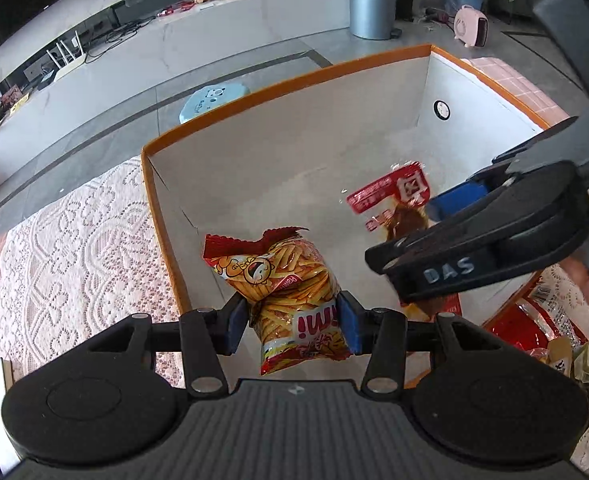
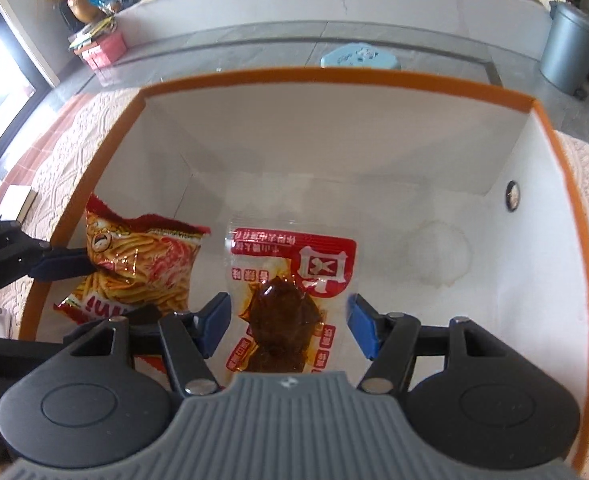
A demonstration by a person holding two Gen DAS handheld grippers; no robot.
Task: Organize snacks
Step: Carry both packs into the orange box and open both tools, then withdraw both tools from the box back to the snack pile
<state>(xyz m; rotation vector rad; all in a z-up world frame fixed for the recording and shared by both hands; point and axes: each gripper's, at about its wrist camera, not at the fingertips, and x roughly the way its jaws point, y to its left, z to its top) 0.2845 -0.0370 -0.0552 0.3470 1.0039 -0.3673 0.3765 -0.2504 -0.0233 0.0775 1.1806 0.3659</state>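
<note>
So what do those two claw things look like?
Both look alike. The left claw and right claw have blue pads on black arms with silver rivets, two round black discs and a ribbed grey plate between them. Seen from the side, the right one has raised letters "DAS". No cables or sleeves show.

meat pouch (image 2: 290,304): bottom hidden by gripper | red packets (image 1: 534,328): cut off

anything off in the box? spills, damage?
One faint ring-shaped stain on the floor of the orange-rimmed box, right of the meat snack pouch. The fries bag looks intact, nothing spilled.
</note>
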